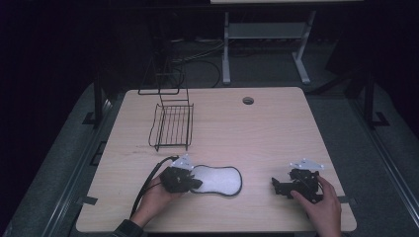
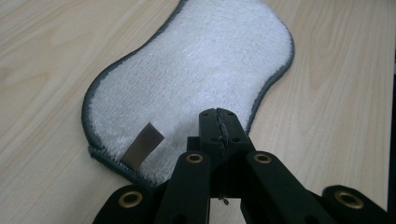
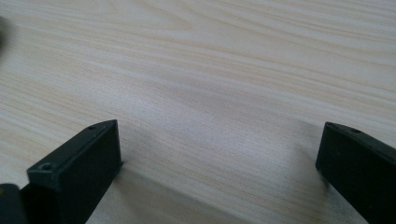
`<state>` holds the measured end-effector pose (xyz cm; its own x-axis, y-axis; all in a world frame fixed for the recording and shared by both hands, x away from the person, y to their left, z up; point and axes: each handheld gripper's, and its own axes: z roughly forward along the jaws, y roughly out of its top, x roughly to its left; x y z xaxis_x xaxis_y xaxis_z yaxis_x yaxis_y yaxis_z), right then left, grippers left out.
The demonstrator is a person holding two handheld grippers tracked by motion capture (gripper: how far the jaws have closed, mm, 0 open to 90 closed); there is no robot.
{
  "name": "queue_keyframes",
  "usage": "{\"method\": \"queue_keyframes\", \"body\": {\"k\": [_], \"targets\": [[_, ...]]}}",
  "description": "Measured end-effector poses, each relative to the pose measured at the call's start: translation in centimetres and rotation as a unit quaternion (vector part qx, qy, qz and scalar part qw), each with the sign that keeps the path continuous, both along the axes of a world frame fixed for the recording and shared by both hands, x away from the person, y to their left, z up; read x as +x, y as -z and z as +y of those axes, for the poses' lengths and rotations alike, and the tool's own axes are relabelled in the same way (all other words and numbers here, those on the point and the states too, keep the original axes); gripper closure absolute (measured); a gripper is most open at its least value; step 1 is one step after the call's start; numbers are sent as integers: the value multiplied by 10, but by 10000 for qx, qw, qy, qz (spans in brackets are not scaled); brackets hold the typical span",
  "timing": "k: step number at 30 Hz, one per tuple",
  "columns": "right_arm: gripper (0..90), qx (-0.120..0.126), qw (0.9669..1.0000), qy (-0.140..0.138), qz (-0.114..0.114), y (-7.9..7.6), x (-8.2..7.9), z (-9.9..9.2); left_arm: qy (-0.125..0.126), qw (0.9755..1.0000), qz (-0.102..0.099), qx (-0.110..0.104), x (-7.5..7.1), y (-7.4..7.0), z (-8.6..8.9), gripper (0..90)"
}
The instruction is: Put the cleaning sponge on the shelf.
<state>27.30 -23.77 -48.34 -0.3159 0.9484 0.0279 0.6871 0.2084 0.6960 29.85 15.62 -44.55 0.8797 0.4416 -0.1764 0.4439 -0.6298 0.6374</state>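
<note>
White cleaning pad (image 2: 196,74), peanut-shaped with a dark trim and a brown tag (image 2: 144,145), lies flat near the table's (image 1: 267,133) front edge. Left gripper (image 2: 219,126) sits on its near end, jaws pressed together, seemingly pinching the pile. Right gripper (image 3: 219,154) rests well apart, spread over bare wood. Likely next: lift the pad toward the wire rack (image 1: 172,126).

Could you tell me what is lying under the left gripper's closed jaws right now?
The white fluffy pad with its dark trim lies flat on the wooden table under the shut left gripper. The jaws cover the pad's near part, so contact cannot be judged.
</note>
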Motion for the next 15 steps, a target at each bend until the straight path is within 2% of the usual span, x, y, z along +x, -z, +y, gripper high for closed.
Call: {"method": "queue_keyframes", "body": {"k": [5,15], "targets": [[0,0,10000,0,-1,0,0,0,-121,9999,-52,60,5,0,9,898],[0,0,10000,0,0,0,0,0,-530,9985,-114,89,13,-1,29,898]]}}
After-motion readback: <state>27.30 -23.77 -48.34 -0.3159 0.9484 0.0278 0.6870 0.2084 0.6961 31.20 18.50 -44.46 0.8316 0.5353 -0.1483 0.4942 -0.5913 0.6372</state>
